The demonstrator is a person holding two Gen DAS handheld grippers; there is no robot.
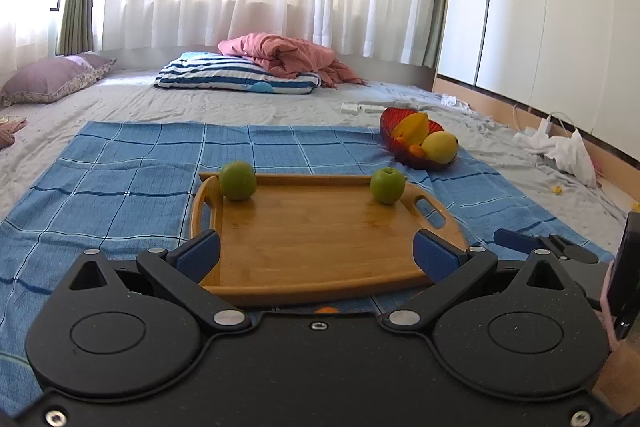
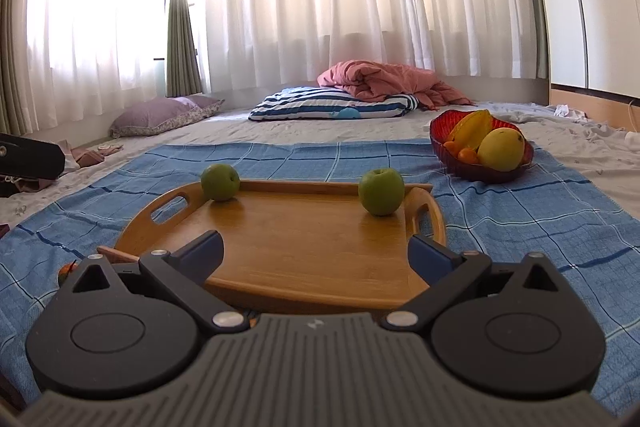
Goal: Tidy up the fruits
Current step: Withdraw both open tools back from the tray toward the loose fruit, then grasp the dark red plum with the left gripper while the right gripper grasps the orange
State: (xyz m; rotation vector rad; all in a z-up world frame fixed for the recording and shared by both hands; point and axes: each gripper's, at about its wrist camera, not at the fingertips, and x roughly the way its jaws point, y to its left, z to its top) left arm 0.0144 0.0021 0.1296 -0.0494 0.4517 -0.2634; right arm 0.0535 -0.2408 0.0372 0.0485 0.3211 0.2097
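Now two smooth green apples (image 2: 380, 191) sit on the wooden tray (image 2: 304, 251), both grippers' fingers (image 1: 198, 255) spread empty.

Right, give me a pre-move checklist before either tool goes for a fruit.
1. Left tool open and holding nothing: ok.
2. Right tool open and holding nothing: ok.
3. Wooden tray flat on the blue checked cloth, middle bare: ok.
4. Two green apples, left apple and right apple, resting apart at the tray's far corners: ok.
5. Red bowl upright beyond the tray on the right, with a starfruit, a yellow fruit and small orange fruits: ok.
6. Small orange fruit near the tray's near-left corner, mostly hidden by the tool: cannot tell.
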